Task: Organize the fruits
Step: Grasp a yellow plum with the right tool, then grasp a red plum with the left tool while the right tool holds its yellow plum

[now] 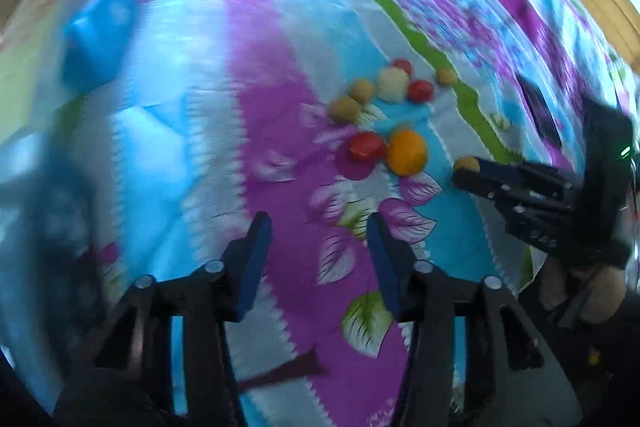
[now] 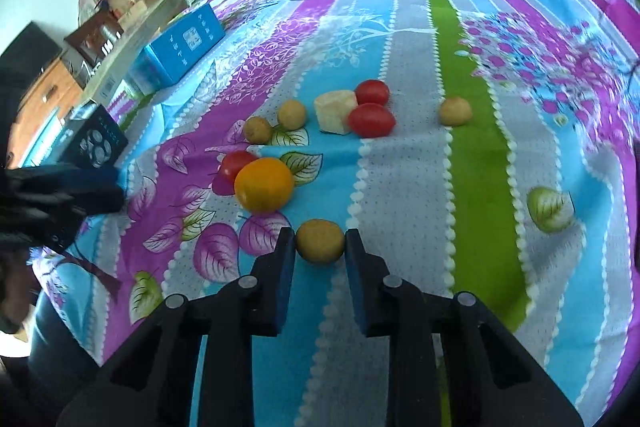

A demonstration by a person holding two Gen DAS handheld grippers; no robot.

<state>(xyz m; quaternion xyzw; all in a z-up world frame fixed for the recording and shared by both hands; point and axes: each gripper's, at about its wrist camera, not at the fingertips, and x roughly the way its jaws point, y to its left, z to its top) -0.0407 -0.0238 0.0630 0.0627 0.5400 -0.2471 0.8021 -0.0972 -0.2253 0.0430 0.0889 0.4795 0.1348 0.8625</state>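
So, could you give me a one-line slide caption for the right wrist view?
Right hand-held gripper shut on a small brown fruit on the striped floral sheet, near an orange.

Glossy tomatoes (image 2: 372, 121), printed cloth bedsheet (image 2: 400, 187)

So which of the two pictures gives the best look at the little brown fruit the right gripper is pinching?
The right wrist view. There the small brown fruit sits sharp and close between the right gripper pads, which press its sides. In the left wrist view the same fruit is only a small blurred blob at the tip of that gripper, half hidden.
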